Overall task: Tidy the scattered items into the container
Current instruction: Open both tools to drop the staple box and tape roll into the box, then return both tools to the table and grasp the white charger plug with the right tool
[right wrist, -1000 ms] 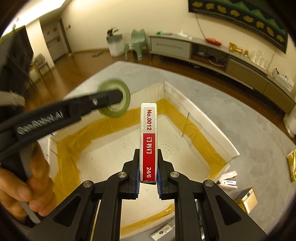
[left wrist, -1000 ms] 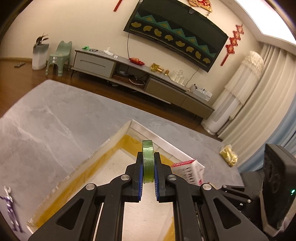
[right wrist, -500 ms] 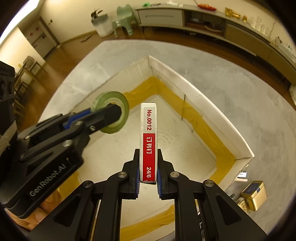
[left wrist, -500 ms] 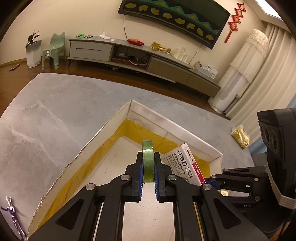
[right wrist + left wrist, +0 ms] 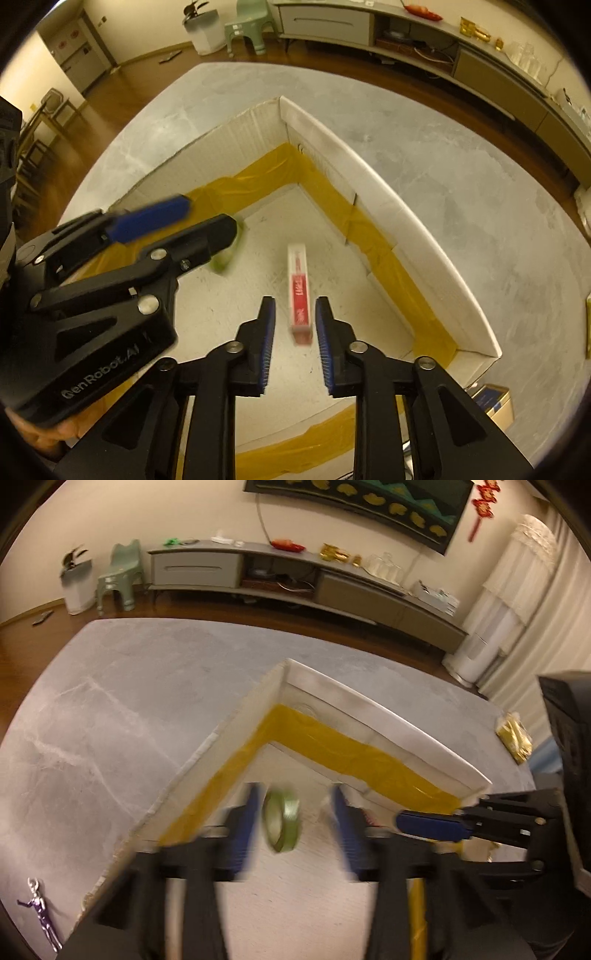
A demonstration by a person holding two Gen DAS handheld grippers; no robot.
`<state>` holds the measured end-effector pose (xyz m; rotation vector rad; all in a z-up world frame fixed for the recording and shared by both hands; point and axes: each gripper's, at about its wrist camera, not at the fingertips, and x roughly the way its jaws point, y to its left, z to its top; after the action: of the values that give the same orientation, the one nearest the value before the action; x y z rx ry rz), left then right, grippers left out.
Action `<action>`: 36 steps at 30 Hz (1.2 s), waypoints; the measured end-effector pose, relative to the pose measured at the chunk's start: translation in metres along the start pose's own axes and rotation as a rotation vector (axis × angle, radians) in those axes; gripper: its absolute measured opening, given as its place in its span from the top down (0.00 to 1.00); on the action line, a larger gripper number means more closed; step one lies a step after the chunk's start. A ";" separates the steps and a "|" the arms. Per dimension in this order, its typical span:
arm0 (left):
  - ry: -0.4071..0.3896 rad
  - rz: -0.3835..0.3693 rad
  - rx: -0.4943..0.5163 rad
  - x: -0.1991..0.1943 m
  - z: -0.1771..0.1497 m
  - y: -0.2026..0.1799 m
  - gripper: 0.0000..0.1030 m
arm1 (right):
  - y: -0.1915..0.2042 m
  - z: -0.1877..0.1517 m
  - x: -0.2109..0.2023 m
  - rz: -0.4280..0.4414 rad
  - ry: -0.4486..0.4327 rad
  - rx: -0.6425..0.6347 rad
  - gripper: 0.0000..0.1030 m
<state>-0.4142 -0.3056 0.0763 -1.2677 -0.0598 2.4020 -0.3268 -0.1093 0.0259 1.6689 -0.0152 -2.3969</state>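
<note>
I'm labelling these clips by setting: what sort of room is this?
Most likely a home living room: a long low media cabinet stands along the wall under a wall-mounted screen, with floor-length curtains and a small green stool.

The left gripper [image 5: 207, 218] has white letters on its black side, at about 8 o'clock in the right wrist view. They read "GenRobot.AI". The letters run slanted, up toward 2 o'clock. The red and white box [image 5: 300, 295] sits near the middle of that view, a bit toward 6 o'clock. It has white marks on its red part, but they are too blurry to read. In the left wrist view no words can be read. The black wall panel [image 5: 369, 502] at 12 o'clock there has gold shapes on it, but no letters that show.
</note>
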 end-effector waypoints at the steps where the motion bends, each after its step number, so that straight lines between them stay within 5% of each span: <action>1: -0.012 0.001 -0.007 -0.003 0.001 0.002 0.47 | 0.000 0.000 -0.002 0.007 -0.006 0.001 0.76; 10: -0.125 0.037 0.029 -0.042 0.001 0.004 0.42 | 0.003 -0.018 -0.021 0.125 -0.061 0.007 0.76; 22: -0.143 0.022 0.094 -0.060 -0.016 -0.006 0.42 | 0.026 -0.041 -0.034 0.100 -0.071 -0.016 0.75; 36: -0.203 -0.039 0.163 -0.113 -0.057 -0.044 0.42 | 0.034 -0.107 -0.106 0.263 -0.334 -0.110 0.75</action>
<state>-0.2972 -0.3181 0.1413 -0.9403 0.0510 2.4383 -0.1866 -0.1103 0.0901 1.1263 -0.1444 -2.3921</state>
